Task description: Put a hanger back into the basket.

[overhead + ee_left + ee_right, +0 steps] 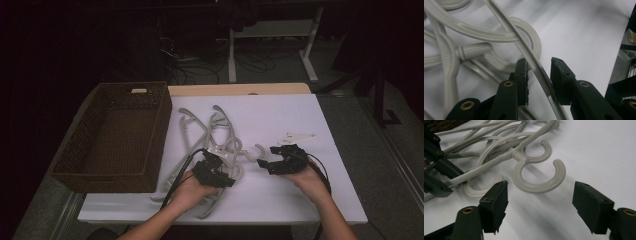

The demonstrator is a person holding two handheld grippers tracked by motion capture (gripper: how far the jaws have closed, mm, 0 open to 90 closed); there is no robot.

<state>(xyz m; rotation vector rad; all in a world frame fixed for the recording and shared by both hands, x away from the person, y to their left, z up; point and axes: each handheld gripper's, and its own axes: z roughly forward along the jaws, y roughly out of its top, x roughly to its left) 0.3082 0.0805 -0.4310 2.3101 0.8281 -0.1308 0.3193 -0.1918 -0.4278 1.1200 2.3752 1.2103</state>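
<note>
Both forearms come in from the near edge of the white table, palms cupped under the grippers, wrists low.

The left hand lies over the near end of the pile of pale grey plastic clothes hangers, just right of the woven basket. Its left gripper points into that pile. The jaws stand partly closed around one thin hanger arm, which runs slantwise through the gap. The bar lies close against the right-hand pad, while a small gap shows at the left-hand pad, so the pinch is not yet firm.

The right hand rests well to the right of the basket, beyond the pile. Its right gripper points back towards the hangers, jaws spread wide with nothing between them but bare table. A hanger hook lies on the table just ahead of the gap, untouched, with a second hook behind it.

The hangers lie tangled on the table beside the basket's right wall, hooks pointing away from it.
</note>
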